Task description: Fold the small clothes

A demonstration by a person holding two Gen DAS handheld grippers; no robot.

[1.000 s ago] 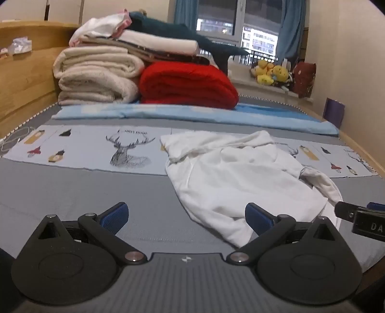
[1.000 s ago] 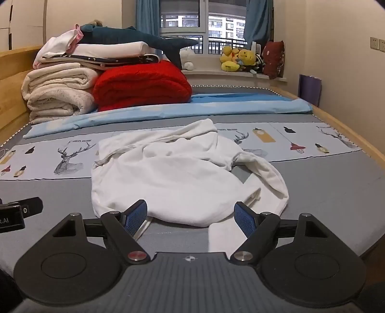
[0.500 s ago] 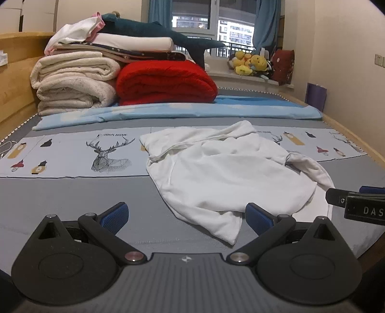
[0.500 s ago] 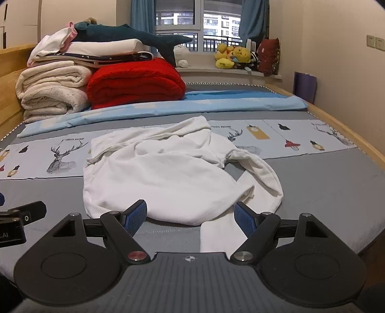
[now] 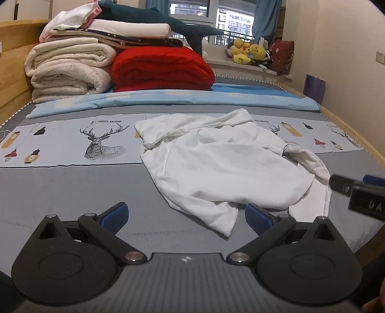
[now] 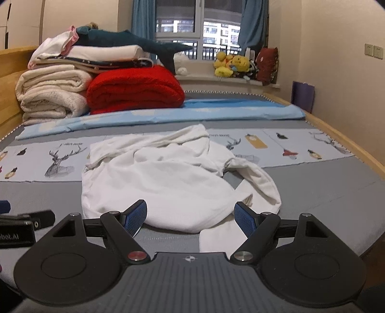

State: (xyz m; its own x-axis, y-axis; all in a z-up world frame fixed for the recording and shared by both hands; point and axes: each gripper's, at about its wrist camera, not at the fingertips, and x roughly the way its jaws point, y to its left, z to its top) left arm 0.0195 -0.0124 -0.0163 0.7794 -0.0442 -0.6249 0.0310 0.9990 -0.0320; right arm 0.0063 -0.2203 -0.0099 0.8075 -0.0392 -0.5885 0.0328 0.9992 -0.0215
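Observation:
A crumpled white garment [image 5: 223, 166] lies on the grey bed, also in the right wrist view [image 6: 173, 178]. My left gripper [image 5: 186, 215] is open and empty, low over the bed, with the garment's near corner between its blue pads [image 5: 115, 214]. My right gripper [image 6: 191, 214] is open and empty just in front of the garment's near edge. The right gripper shows at the right edge of the left wrist view [image 5: 361, 195]; the left gripper shows at the left edge of the right wrist view [image 6: 21, 226].
Folded cream blankets [image 5: 69, 72], a red blanket [image 5: 161, 69] and a blue plush shark [image 5: 168, 21] are stacked at the bed's far end. A light blue sheet [image 5: 168, 98] lies behind the garment. A wooden bed rail [image 6: 336, 139] runs along the right.
Both grippers have drifted a little: the left view has swung so the garment sits more central. The garment has not moved. Both grippers stay open.

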